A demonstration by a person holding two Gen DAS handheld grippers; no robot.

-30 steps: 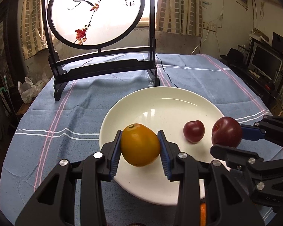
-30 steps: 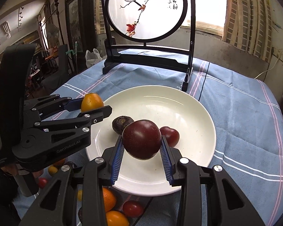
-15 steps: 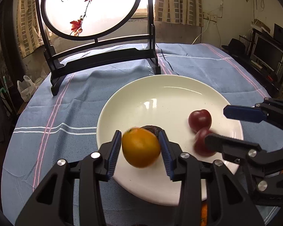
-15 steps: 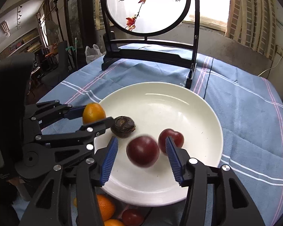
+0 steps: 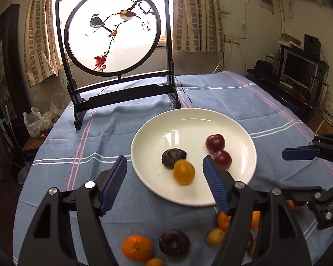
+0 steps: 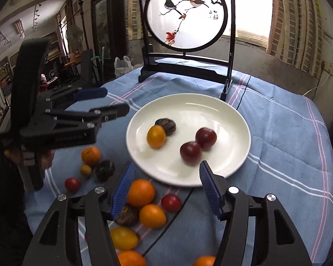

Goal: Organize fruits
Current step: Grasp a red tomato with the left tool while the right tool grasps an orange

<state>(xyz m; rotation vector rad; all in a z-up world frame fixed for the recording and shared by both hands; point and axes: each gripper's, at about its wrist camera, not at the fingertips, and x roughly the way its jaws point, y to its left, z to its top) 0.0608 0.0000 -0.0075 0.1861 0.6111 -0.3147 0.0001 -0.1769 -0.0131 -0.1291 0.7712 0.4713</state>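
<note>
A white plate (image 5: pixel 237 133) (image 6: pixel 233 119) on the blue cloth holds an orange fruit (image 5: pixel 184 171) (image 6: pixel 156 136), a dark brown fruit (image 5: pixel 173 157) (image 6: pixel 166 126) and two dark red plums (image 5: pixel 221 159) (image 6: pixel 191 152). My left gripper (image 5: pixel 164 180) hangs near the plate's front rim, jaws opening, nothing between the pads. My right gripper (image 6: pixel 166 187) is drawn back from the plate's near edge, jaws opening and empty. More oranges (image 6: pixel 141 192), small red fruits (image 6: pixel 171 202) and dark fruits (image 5: pixel 174 242) lie loose on the cloth near me.
A black standing screen (image 5: pixel 113 44) (image 6: pixel 188 22) with a bird painting stands behind the plate, its feet on the cloth. A cable (image 6: pixel 166 228) runs among the loose fruits. A hand (image 6: pixel 33 155) holds the left gripper. Furniture surrounds the round table.
Both grippers let go: the orange fruit and the plum dropped onto the plate. Both grippers opened and pulled back and up from the plate, bringing the loose fruits into view.
</note>
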